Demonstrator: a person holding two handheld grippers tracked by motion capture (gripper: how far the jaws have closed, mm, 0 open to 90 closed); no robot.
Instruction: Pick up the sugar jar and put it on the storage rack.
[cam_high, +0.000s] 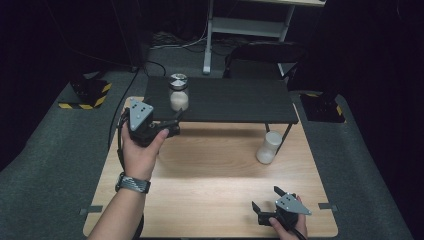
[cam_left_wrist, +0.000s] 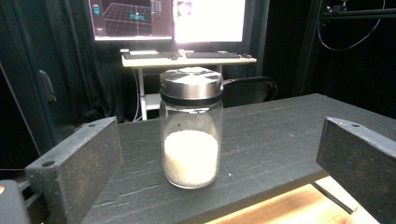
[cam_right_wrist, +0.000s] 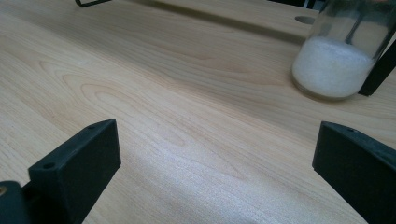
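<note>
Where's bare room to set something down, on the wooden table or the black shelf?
Wooden table: wide bare middle, between the left gripper and the right gripper, in front of the lower jar. Black shelf: bare everywhere right of the lidded jar. Crowded: the shelf's left front corner, where the open left gripper faces that jar.

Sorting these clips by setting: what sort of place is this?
Probably a lab or recording studio, not a home: black curtains all around, a desk with lit monitors, and hazard-striped stand bases on grey carpet beside the wooden table.
</note>
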